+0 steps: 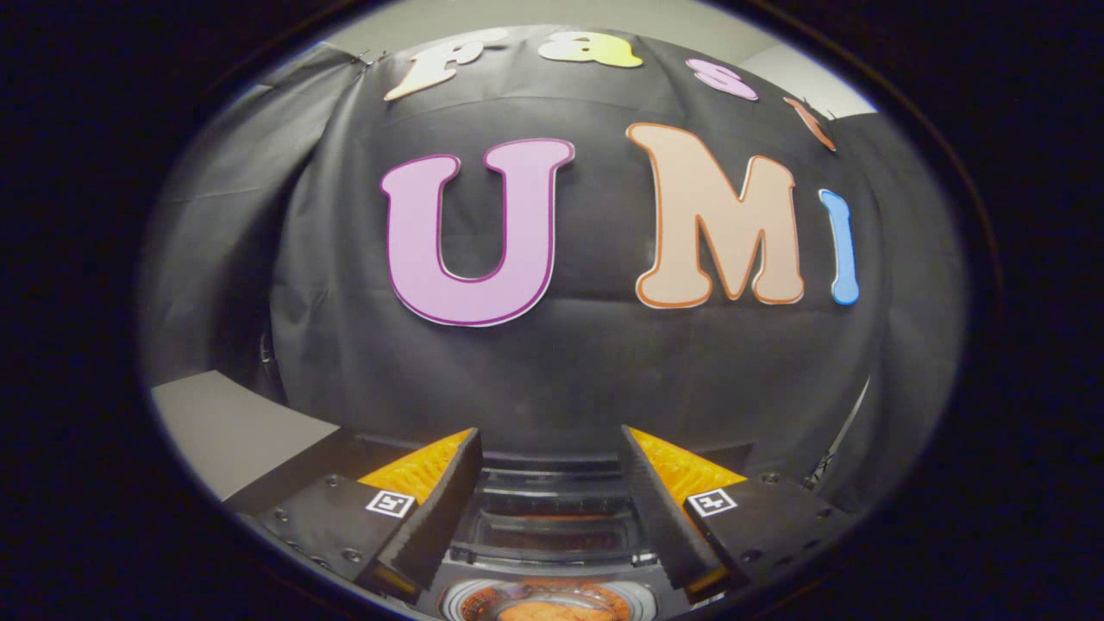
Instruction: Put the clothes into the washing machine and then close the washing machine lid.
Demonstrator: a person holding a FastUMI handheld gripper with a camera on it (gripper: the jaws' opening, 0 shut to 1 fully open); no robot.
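My gripper [548, 433] is open, its two fingers spread wide with nothing between them. Below and between the fingers lies the top of a small washing machine [552, 565]. Its round drum opening [483, 595] sits close under the fingers, and something orange, probably clothing [539, 611], lies inside it. Just beyond the opening, a dark see-through lid [552, 509] appears to stand raised; I cannot tell its exact angle. The gripper hovers above the machine and points toward the booth wall.
A black cloth wall [561, 371] rises right behind the machine. A grey table surface [224, 427] runs off to the left of the fingers. A thin pole or stand [841, 440] stands at the right by the cloth's edge.
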